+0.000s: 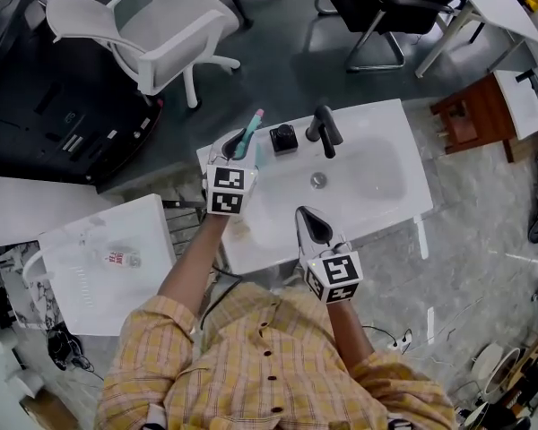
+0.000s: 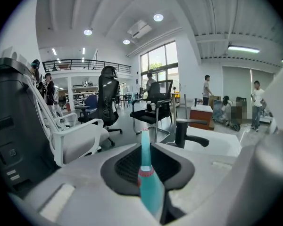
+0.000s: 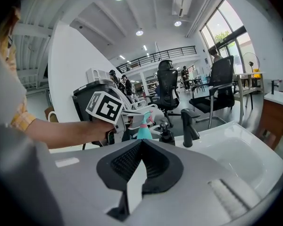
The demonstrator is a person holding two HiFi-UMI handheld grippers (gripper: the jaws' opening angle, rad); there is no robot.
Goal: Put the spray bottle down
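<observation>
My left gripper is shut on a teal spray bottle with a pink collar, held over the back left corner of the white sink. In the left gripper view the spray bottle sits squeezed between the dark pads, its nozzle pointing away from me. The right gripper view shows that spray bottle just above the sink's rim, left of the black soap dispenser. My right gripper hovers over the sink's front edge, shut with nothing in it.
A black faucet and the soap dispenser stand along the sink's back edge. A white office chair and a black cabinet lie beyond. A white side table carrying a small bottle is at my left.
</observation>
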